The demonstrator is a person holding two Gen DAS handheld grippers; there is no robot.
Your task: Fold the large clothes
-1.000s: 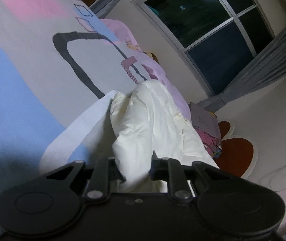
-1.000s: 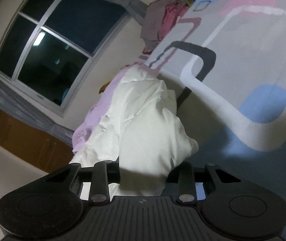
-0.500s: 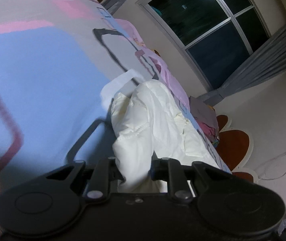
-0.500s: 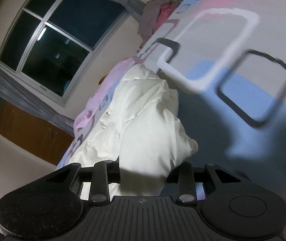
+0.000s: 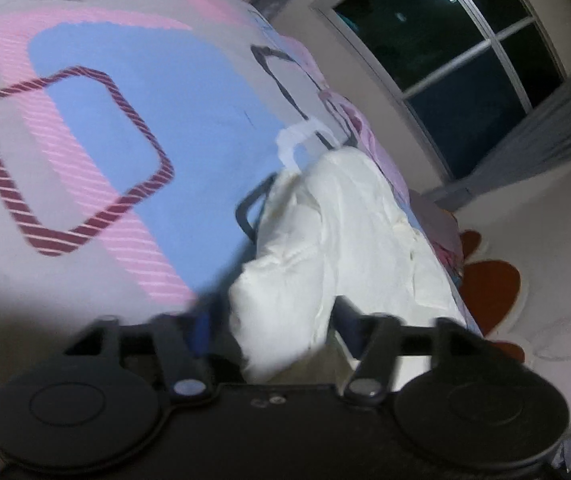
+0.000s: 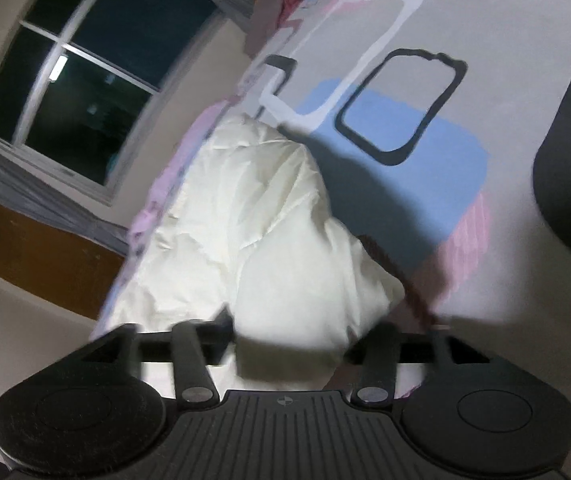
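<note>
Left wrist view: left gripper [image 5: 281, 320], jaws closed on a bunched edge of the white garment [image 5: 325, 232]. The garment trails away from the jaws across the patterned bed sheet [image 5: 97, 120], toward the window [image 5: 457, 32]. Picture blurred.

Right wrist view: right gripper [image 6: 293, 332], jaws clamped on another bunch of the same white garment [image 6: 253, 220], which lies along the bed's edge on the patterned bed sheet [image 6: 505, 60].

Handling, as judged: carry both held edges together at an even height and pace, keep the cloth taut between them, and lay it down flat before letting go, so the fold sets square.

Views compared: the left shows red flower-shaped mats [image 5: 489, 280] and a pile of clothes [image 5: 441, 228] past the garment; the right shows a brown wood panel [image 6: 37, 256] under the window [image 6: 97, 80] and a dark curved band of the sheet's print at the right edge.
</note>
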